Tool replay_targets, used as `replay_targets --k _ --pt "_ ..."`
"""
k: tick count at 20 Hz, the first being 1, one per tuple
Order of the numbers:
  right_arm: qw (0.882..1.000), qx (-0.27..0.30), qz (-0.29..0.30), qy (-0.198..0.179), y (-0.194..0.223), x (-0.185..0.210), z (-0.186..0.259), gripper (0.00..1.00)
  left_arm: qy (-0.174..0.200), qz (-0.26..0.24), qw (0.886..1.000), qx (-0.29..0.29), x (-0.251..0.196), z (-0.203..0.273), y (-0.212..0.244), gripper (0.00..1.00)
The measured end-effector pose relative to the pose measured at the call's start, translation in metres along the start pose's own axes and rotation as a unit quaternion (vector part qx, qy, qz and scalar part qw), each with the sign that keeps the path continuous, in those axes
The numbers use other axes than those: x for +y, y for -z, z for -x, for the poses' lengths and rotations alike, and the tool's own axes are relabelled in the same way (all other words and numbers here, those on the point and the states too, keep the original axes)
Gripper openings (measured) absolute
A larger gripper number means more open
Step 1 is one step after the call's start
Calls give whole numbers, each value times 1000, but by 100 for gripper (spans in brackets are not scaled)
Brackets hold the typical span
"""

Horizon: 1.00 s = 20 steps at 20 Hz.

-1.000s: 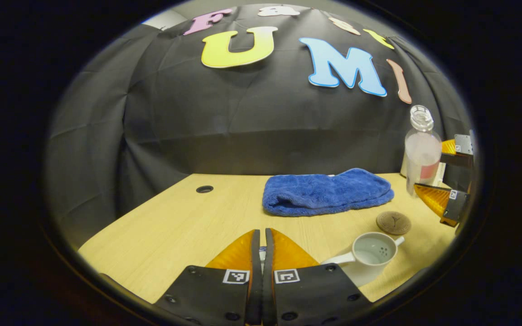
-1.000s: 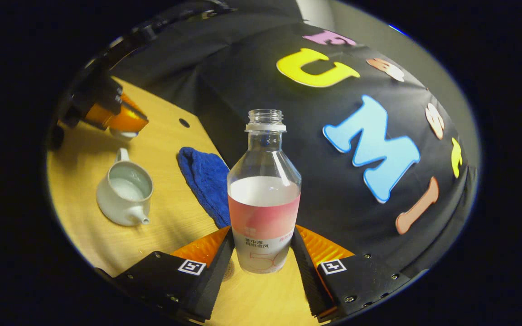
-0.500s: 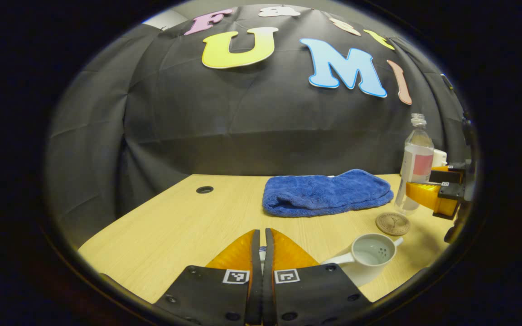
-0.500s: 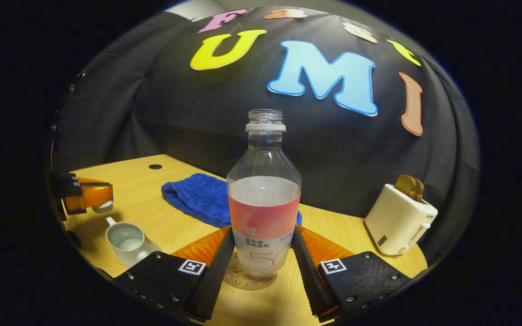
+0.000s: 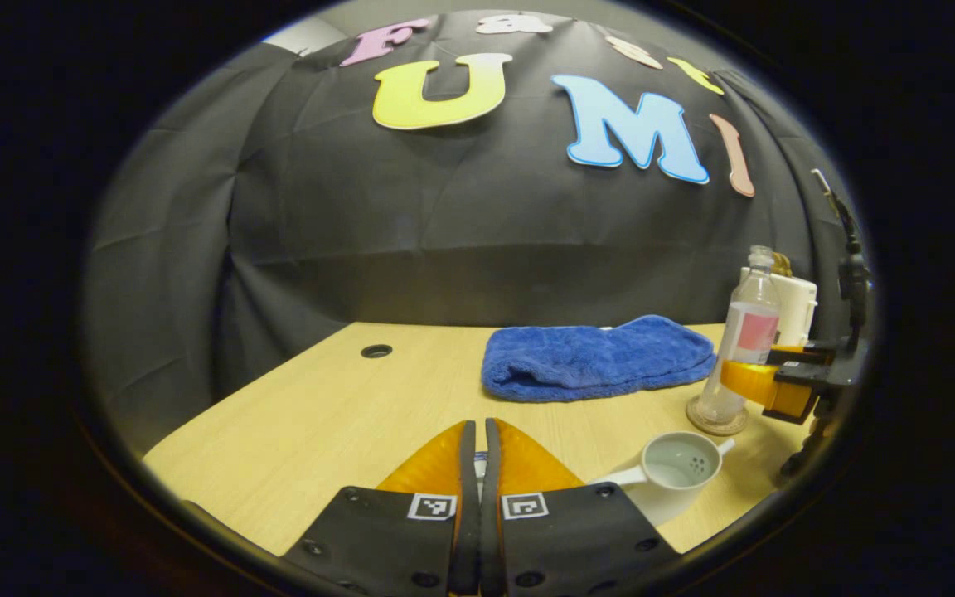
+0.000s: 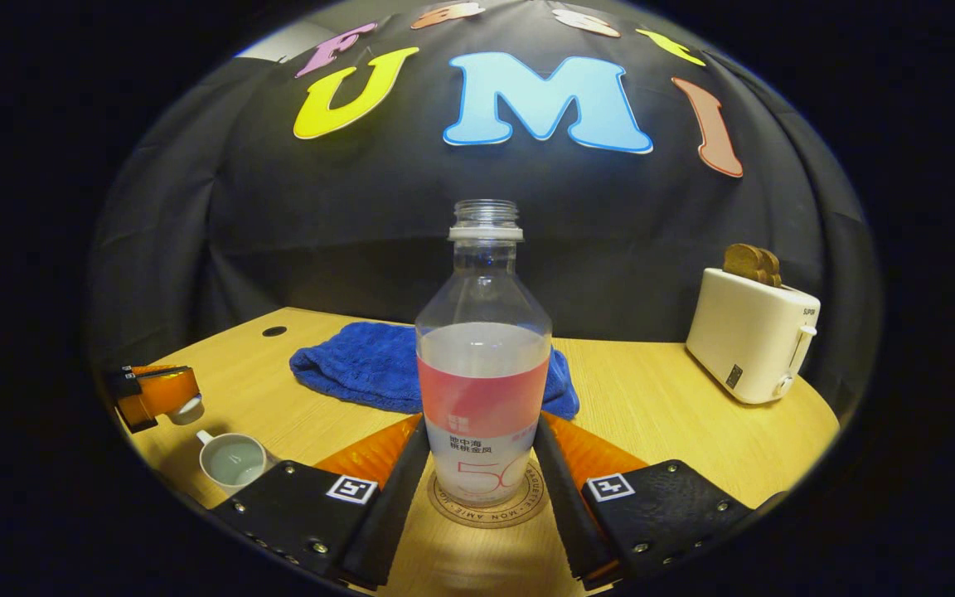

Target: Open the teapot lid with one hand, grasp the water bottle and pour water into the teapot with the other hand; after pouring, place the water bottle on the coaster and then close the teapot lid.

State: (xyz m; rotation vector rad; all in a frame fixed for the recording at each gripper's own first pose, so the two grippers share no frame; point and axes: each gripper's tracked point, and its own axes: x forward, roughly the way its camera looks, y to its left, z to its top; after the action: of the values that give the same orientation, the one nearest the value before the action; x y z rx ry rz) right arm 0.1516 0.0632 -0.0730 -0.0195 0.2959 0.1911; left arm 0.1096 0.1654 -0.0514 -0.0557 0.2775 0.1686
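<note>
A: What does the right gripper (image 6: 482, 464) hold?
B: Both fingers press the water bottle (image 6: 483, 365), upright on the coaster (image 6: 486, 507).
A: And the left gripper (image 5: 478, 473)?
B: Clenched on the teapot lid (image 6: 188, 406), just beside the open teapot (image 5: 670, 471).

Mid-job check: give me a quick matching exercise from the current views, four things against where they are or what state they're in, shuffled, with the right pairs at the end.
Things:
1. water bottle
2. teapot
3. blue towel
4. toaster

States:
A. lying along the back of the table
B. open, no lid on it
C. upright on the coaster, between the right gripper's fingers
D. by the booth wall, with toast sticking out of the top

Pairs: 1-C, 2-B, 3-A, 4-D
</note>
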Motion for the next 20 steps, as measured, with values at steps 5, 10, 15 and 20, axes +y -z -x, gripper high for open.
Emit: replay_targets --k 5,10,15,20 --pt "1000 -6 2 5 2 -4 -1 78 1 2 1000 -3 -1 0 0 7" --pt "1000 -26 0 11 -6 -9 10 99 4 5 1000 -4 -2 -1 -1 6" --pt "998 -66 1 9 -20 -12 26 99 14 13 1000 -11 -9 2 -4 7" --pt "996 -91 -1 4 -25 -10 35 98 23 13 999 -20 -14 5 -11 7"
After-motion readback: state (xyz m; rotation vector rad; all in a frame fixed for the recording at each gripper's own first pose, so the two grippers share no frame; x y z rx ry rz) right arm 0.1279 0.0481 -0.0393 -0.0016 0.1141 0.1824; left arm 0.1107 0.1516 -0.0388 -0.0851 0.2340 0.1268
